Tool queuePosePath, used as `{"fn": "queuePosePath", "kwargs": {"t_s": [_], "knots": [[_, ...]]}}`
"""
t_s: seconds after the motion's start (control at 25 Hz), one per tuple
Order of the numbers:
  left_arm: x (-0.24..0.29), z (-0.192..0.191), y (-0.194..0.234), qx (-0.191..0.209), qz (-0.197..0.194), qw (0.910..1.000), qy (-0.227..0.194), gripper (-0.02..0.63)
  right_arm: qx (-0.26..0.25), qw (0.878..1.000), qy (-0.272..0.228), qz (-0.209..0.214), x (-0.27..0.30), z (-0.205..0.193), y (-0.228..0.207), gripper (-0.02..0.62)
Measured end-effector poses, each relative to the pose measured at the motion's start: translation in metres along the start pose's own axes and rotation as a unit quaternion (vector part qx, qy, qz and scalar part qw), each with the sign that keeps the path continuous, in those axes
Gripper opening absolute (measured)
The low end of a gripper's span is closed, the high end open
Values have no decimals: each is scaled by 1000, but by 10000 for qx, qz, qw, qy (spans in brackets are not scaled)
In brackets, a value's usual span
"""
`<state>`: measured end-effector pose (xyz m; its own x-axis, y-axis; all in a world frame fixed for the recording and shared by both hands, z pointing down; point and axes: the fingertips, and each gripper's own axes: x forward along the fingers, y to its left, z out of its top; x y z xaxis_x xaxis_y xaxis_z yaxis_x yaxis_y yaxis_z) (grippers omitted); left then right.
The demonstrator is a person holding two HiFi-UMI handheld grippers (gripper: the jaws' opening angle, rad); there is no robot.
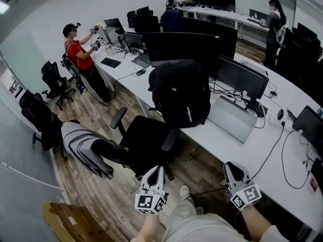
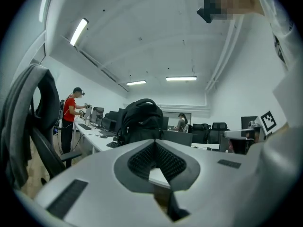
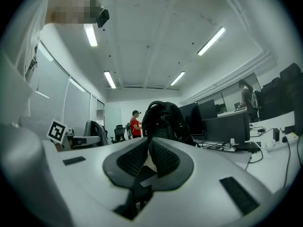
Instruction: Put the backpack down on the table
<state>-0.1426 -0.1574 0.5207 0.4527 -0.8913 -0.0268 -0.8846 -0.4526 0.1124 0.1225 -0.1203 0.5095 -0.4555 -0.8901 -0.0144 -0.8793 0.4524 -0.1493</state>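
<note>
A black backpack stands upright on the near edge of the long white table, in front of dark monitors. It also shows ahead in the left gripper view and in the right gripper view. My left gripper and right gripper are low in the head view, close to my body and well short of the backpack. Both point level toward it. The left gripper's jaws are shut with nothing between them. The right gripper's pads meet at their tips, also with nothing held.
A black office chair stands between me and the table, with a grey jacket over another chair to its left. A silver laptop, monitors and cables crowd the table. A person in red works farther along. A cardboard box sits on the floor.
</note>
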Motion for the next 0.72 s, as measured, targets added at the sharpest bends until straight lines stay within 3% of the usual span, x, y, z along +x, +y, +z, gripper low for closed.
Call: {"fn": "queuePosePath", "kwargs": {"t_s": [0.44,0.72], "knots": [[-22,37,-40,469,-316,9984,2,8,382,9988,-276,-128,-36,4,10,38],[-40,38,-59,295,-805,9963,-30,8,473,9981,-394,-2,-44,21,46,38]]}}
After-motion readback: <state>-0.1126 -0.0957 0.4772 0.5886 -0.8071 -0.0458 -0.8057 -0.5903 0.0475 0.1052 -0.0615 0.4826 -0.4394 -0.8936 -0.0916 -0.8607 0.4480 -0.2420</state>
